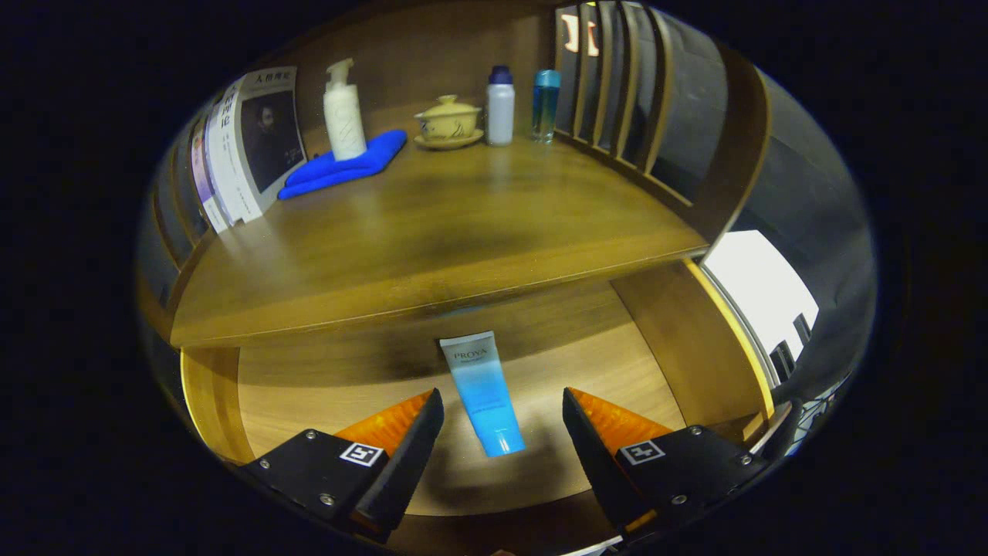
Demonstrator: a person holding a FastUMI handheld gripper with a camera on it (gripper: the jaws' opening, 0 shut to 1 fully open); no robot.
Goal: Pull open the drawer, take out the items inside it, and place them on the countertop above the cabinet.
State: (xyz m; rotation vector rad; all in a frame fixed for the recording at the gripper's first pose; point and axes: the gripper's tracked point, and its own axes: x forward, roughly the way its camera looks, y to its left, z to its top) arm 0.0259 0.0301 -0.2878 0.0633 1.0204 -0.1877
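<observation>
The gripper (503,409) is held above the pulled-out wooden drawer (324,371), tilted down into it, its 2 fingers spread wide apart and touching nothing. A blue and white squeeze tube (482,391) lies flat on the drawer's floor in the gap between the fingers, its flat crimped end pointing toward the back of the drawer and its cap end nearer the gripper. The tube sits slightly closer to the left finger, with bare drawer floor on both sides.

Above the drawer runs the brown wooden countertop (463,239), well beyond the fingers. Along its back stand a white pump bottle (344,112) resting on a folded blue cloth (346,166), a yellow lidded cup on a saucer (448,122), a white bottle with a dark cap (500,106) and a slim translucent blue bottle (546,105). Several books (247,143) lean at the left end of the countertop.
</observation>
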